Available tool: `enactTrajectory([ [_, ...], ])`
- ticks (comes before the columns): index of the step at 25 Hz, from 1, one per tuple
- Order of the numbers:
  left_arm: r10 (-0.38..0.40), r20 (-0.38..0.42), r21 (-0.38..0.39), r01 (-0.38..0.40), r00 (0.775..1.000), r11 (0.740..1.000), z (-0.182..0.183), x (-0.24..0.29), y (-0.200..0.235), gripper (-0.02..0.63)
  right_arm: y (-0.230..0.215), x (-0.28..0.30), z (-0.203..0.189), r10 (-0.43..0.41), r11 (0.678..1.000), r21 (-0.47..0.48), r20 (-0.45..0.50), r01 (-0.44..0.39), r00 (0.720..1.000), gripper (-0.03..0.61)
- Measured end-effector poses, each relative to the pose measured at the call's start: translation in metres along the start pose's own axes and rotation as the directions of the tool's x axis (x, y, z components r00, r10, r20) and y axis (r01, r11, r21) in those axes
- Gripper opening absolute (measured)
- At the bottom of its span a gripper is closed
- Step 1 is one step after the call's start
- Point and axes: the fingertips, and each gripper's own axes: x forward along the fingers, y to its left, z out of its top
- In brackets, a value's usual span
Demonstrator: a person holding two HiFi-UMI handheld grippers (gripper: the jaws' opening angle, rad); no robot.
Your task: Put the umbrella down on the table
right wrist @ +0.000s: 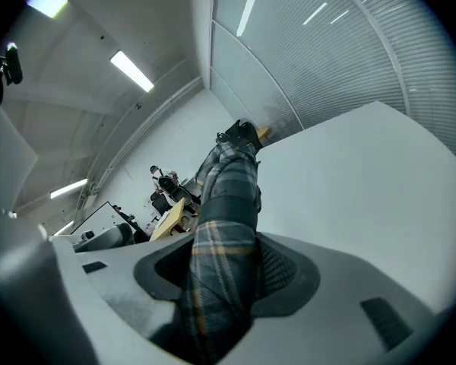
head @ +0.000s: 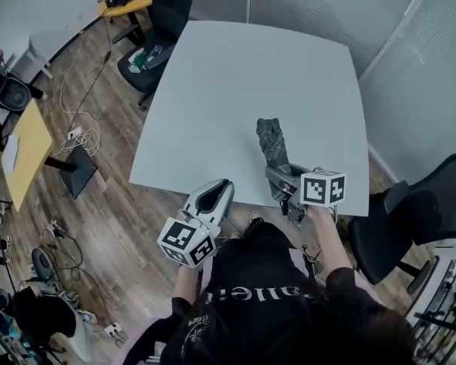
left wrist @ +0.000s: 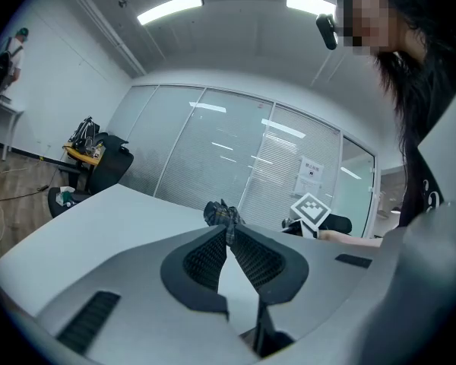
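**Umbrella over the table, not yet let go**

Right gripper (head: 285, 177): the jaws are clamped on the folded plaid umbrella (head: 272, 141). In the right gripper view the fabric fills the whole gap between the pads, so its bulk holds the jaws fairly wide. The grip sits toward the near end of the bundle, and the rest sticks out ahead of the jaws.

Umbrella position: it is above the white table (head: 235, 74), at roughly 4 o'clock from the table's centre and close to the near edge. Its free end points toward about 11 o'clock across the top. I cannot tell from any view whether that end touches the surface. In the right gripper view the bundle seems to angle up away from the table rather than lie flat on it.

Left gripper (head: 219, 188): the jaw tips are together with nothing between them. It hangs just off the near edge, between 6 and 7 o'clock from the table's centre, and takes no part in the hold.

Progress, my reading: the umbrella has been brought to the table, so that part looks done. What remains is to lower it until it lies flat, open the right jaws and back the gripper off. I'd call the task past halfway, with the release outstanding.
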Motion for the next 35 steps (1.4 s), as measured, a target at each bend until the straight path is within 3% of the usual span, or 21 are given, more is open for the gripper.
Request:
enactTrajectory([
  [3,0.022,0.006,0.007,-0.022,1.0,1.0,0.004,0.01,0.009,0.046,-0.022,0.027,0.017,-0.004,0.999,-0.034,-0.034,0.003,0.999,0.213],
  [11,0.111,0.038,-0.003,-0.111,0.993,0.994,0.026,0.02,0.031,0.046,-0.087,0.097,0.056,-0.124,0.98,-0.178,-0.159,0.095,0.979,0.213],
  [19,0.215,0.034,-0.023,-0.214,0.976,0.977,0.028,0.026,0.051,0.046,-0.166,0.169,0.06,-0.236,0.942,-0.3,-0.282,0.148,0.93,0.213],
  [27,0.275,0.017,-0.032,-0.275,0.961,0.961,0.031,0.033,0.062,0.046,-0.208,0.202,0.054,-0.322,0.907,-0.376,-0.326,0.191,0.889,0.213],
  [35,0.294,0.004,-0.035,-0.293,0.956,0.955,0.025,0.028,0.061,0.046,-0.211,0.204,0.045,-0.319,0.898,-0.395,-0.275,0.196,0.907,0.237],
])
